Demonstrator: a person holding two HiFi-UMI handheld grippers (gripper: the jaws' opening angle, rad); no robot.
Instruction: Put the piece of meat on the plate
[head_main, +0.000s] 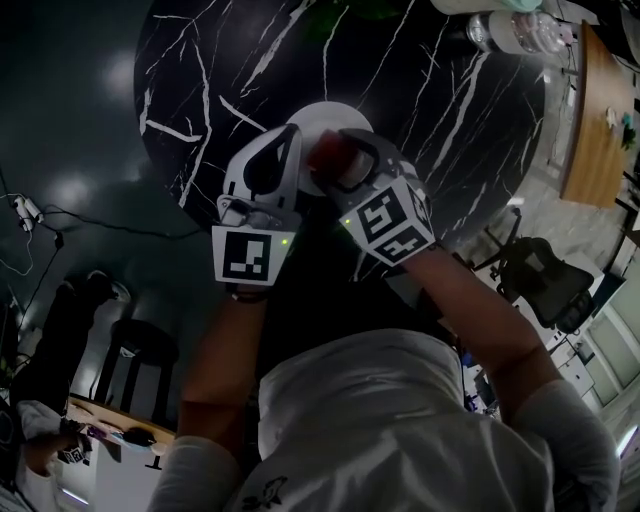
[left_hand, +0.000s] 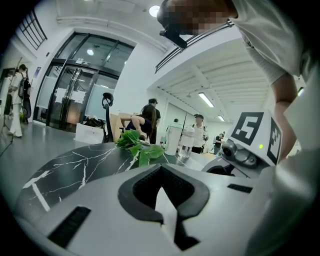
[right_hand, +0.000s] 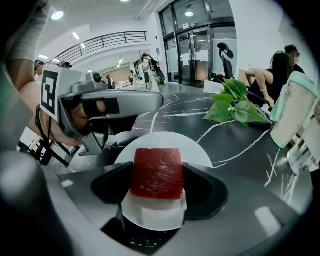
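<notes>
Right gripper (right_hand: 157, 176) has the meat (right_hand: 156, 170)! The red block sits squarely between its two fingers, each dark pad (right_hand: 111, 186) pressed flat against a side, and the top face is in plain sight. Straight beyond the fingertips lies the white plate (right_hand: 165, 141), its rim showing above and below the block, so the meat hangs right over the plate. Whether it touches the plate, I cannot tell.

Over to the left gripper (left_hand: 162, 200): its fingers are brought together with nothing between them. From above it stands just beside the right gripper's fingers, on their left, tips over the plate's near edge.

The plate rests on a round black table (head_main: 420, 80) veined with white. Past the fingertips of both grippers, farther across the table, lies a bunch of green leaves (right_hand: 232, 102). To the right of the right gripper's fingers stands a pale cup with a green lid (right_hand: 294, 115), and a clear bottle (left_hand: 186, 142) is close by it.
</notes>
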